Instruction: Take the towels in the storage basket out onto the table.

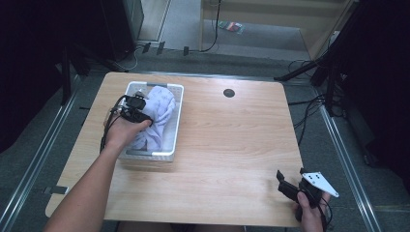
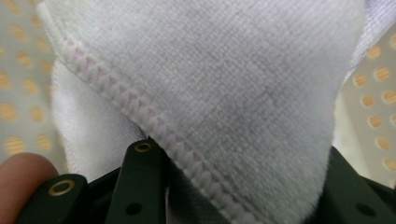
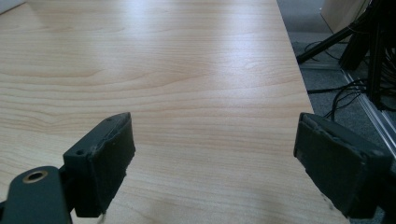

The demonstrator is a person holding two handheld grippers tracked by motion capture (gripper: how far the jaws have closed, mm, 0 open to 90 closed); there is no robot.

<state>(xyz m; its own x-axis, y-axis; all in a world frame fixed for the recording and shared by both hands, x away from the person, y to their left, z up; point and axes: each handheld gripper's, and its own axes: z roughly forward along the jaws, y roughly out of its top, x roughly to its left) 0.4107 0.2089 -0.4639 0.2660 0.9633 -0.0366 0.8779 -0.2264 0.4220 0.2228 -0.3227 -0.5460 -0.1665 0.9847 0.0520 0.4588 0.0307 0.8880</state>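
The left gripper (image 1: 137,109) has its jaws clamped on a fold of the white cloth (image 2: 224,102), pinched by a stitched hem, with the rest of the cloth heaped in the white basket (image 1: 171,140) at the counter's far left. The hold looks shallow: it takes the hem edge and little more, so the fold could slide out as the cloth lifts. The heap is bulky too, and a trailing part could snag the perforated basket wall and drag or tip the basket. The right gripper (image 1: 302,186) hovers with its jaws wide apart and nothing between them at the near right corner, well apart from the basket, too far off to steady it.

The counter (image 1: 232,145) is pale wood grain with a dark round grommet (image 1: 228,93) near its far edge. Around it the room is dim: grey floor, cables (image 1: 309,108) and stand legs.
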